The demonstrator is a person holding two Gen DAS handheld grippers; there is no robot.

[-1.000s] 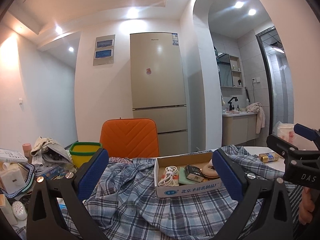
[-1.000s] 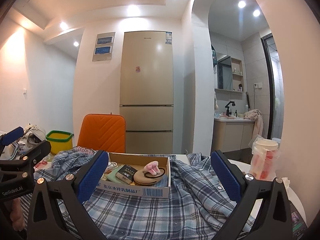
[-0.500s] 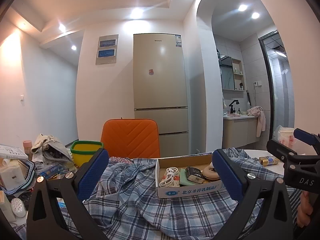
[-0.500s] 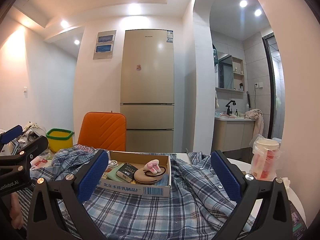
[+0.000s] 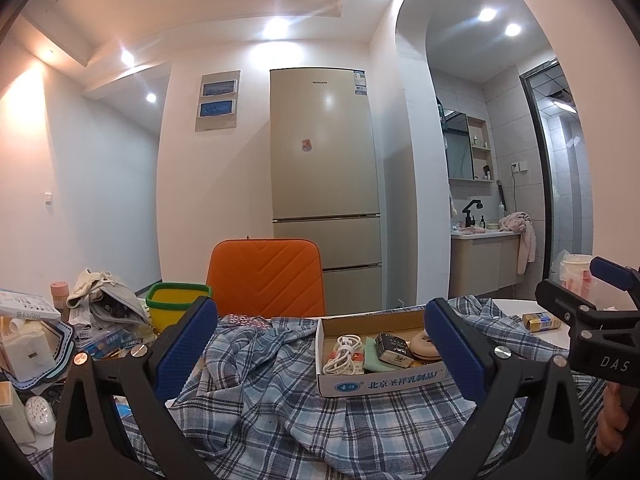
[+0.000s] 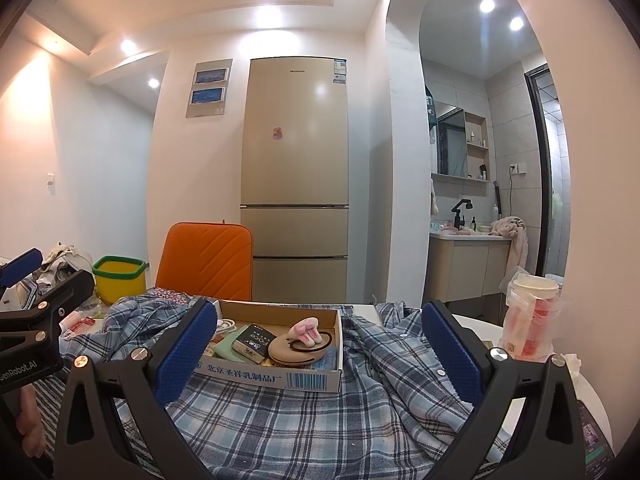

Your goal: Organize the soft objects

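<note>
A crumpled blue plaid shirt point(image 5: 280, 392) lies spread over the white table; it also shows in the right wrist view point(image 6: 288, 424). An open cardboard box point(image 5: 380, 380) rests on the shirt, holding a white cable, a green item, a dark packet and a tan round case; the same box point(image 6: 276, 376) shows a pink bunny-ear item on the case. My left gripper point(image 5: 320, 344) is open and empty, held above the shirt, short of the box. My right gripper point(image 6: 320, 344) is open and empty, above the shirt in front of the box.
An orange chair point(image 5: 266, 276) stands behind the table, with a fridge point(image 5: 324, 184) beyond. A yellow bin with a green rim point(image 5: 176, 304) and a cluttered pile point(image 5: 36, 332) sit at the left. A wrapped cup point(image 6: 530, 316) stands at the right table edge.
Both grippers have tilted or risen slightly, so the table contents sit a little lower in each view. Both stay open and empty.
</note>
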